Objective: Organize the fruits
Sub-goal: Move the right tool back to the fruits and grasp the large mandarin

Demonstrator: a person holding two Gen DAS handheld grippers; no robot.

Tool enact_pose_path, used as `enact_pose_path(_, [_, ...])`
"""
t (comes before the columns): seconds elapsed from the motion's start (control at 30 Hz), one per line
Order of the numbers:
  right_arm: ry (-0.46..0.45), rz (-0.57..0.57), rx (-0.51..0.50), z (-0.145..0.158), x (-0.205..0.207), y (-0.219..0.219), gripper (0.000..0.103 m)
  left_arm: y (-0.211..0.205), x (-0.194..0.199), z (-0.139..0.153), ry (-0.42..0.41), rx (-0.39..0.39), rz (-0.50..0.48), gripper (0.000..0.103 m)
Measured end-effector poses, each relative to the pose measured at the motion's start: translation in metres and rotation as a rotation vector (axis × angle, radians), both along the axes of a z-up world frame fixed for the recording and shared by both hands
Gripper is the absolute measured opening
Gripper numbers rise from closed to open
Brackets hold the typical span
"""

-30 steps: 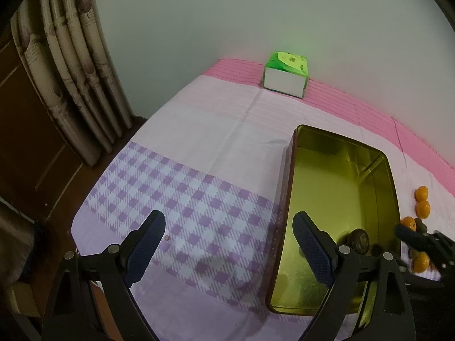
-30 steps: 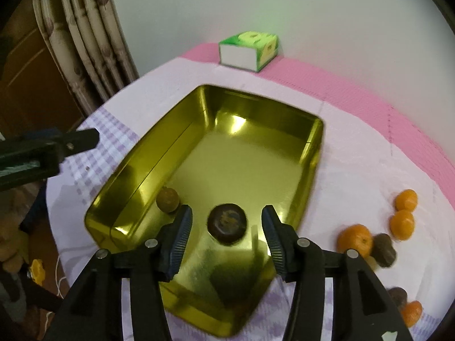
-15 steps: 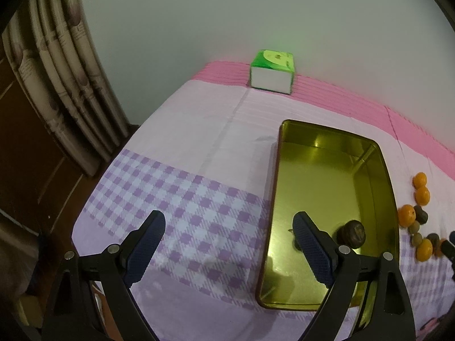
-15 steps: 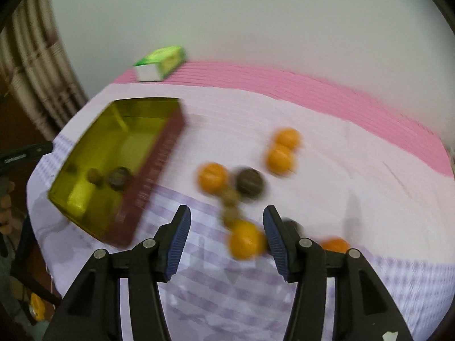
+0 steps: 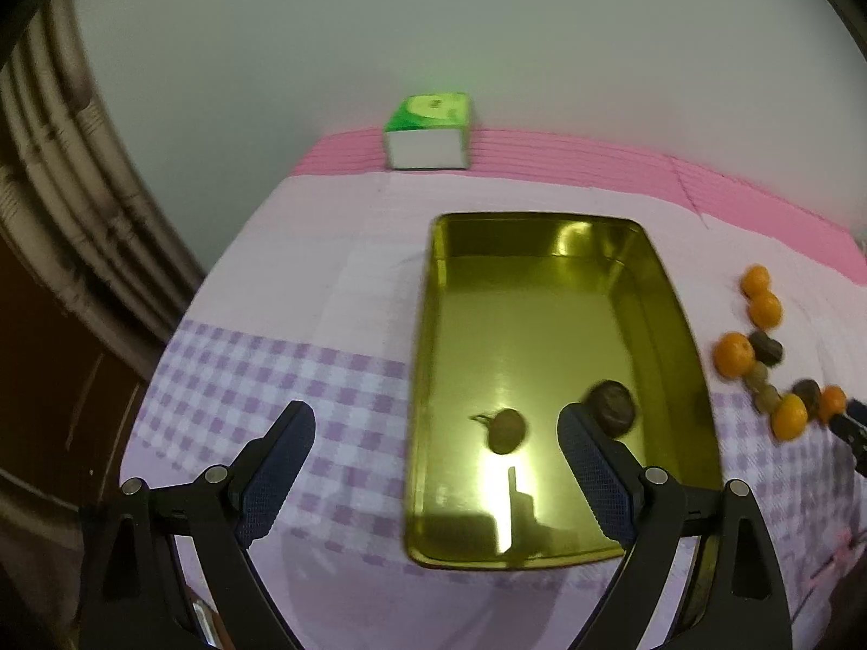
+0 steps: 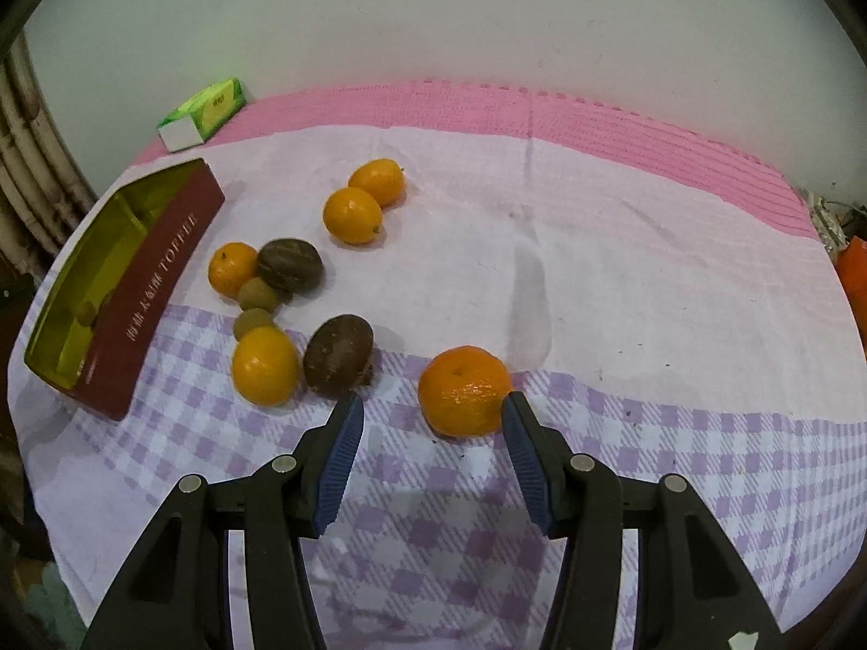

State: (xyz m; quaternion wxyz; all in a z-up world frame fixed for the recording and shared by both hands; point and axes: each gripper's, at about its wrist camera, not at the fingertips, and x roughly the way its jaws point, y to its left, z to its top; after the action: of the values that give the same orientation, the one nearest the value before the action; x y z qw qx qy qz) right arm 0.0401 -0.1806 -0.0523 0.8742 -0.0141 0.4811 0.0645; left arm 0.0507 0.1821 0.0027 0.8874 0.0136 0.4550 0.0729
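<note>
A gold tin tray [image 5: 672,292] with a dark red outer wall [image 6: 157,281] lies on the cloth. Inside it lie a small brown kiwi [image 5: 506,429] and a dark round fruit [image 5: 612,406]. My left gripper [image 5: 436,466] is open and empty, hovering over the tray's near left edge. My right gripper [image 6: 431,447] is open and empty, just in front of an orange [image 6: 465,390]. To the left lie a dark brown fruit [image 6: 338,355], another orange [image 6: 265,365], two small kiwis [image 6: 257,295], a third orange [image 6: 233,268], a second dark fruit [image 6: 290,265] and two oranges farther back [image 6: 352,215].
A green and white tissue box [image 5: 428,132] stands at the back by the wall, also in the right wrist view [image 6: 203,114]. A curtain [image 5: 65,216] hangs left of the table. The table's right edge has an orange object [image 6: 853,271] beyond it.
My right gripper left the tray, swung right and came down in front of the loose fruit. The left gripper turned right, bringing the tray more to the centre.
</note>
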Motion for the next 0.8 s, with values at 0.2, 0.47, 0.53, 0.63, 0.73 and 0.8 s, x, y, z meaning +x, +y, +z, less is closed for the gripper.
enact_pose_path(0.2, [-0.021,0.013,-0.046,-0.006,0.004,-0.001,0.052,-0.037,-0.003,0.002,0.012,-0.042,-0.094,0.091])
enact_pose_path(0.47, [-0.015,-0.008,-0.042,-0.016,0.017,-0.013,0.05,-0.095,-0.003,-0.003,0.052,-0.071,-0.209,0.091])
enact_pose_path(0.53, [-0.009,-0.019,-0.029,-0.019,0.019,-0.017,0.047,-0.11,-0.002,-0.003,0.057,-0.066,-0.241,0.091])
enact_pose_path(0.63, [0.006,-0.026,0.0,-0.023,0.022,-0.021,0.041,-0.126,-0.001,-0.005,0.065,-0.067,-0.277,0.091])
enact_pose_path(0.73, [0.01,-0.027,0.01,-0.026,0.023,-0.023,0.04,-0.143,0.0,-0.008,0.078,-0.072,-0.31,0.091])
enact_pose_path(0.8, [0.006,-0.027,0.013,-0.026,0.023,-0.023,0.04,-0.155,0.0,-0.012,0.09,-0.079,-0.33,0.091])
